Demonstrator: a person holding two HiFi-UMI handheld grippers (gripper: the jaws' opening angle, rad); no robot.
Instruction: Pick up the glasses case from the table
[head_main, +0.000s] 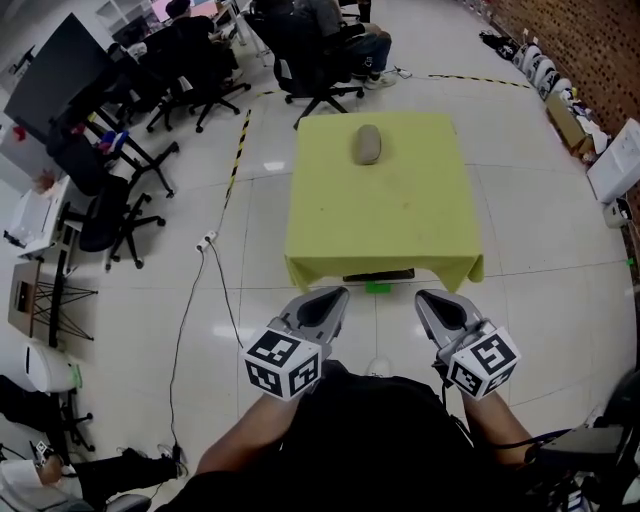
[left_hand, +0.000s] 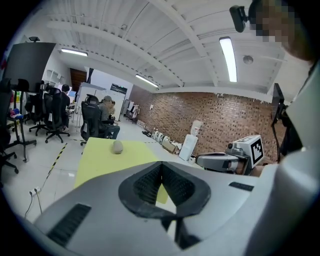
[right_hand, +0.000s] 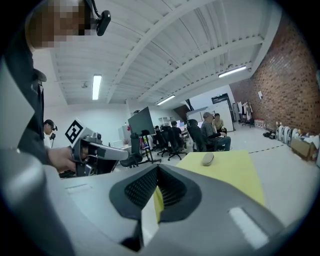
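Left tool (head_main: 338, 296) and right tool (head_main: 425, 297) closed, facing glasses case (head_main: 368, 145).

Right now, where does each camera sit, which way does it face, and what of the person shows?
Head view: on the person's head, facing forward and steeply down at the table and glasses case; shows left gripper, right gripper, torso.
Left gripper view: on the left gripper, along its shut jaws toward the table; shows the right gripper.
Right gripper view: on the right gripper, along its shut jaws toward the table; shows the left gripper.
Shared: all see the glasses case.
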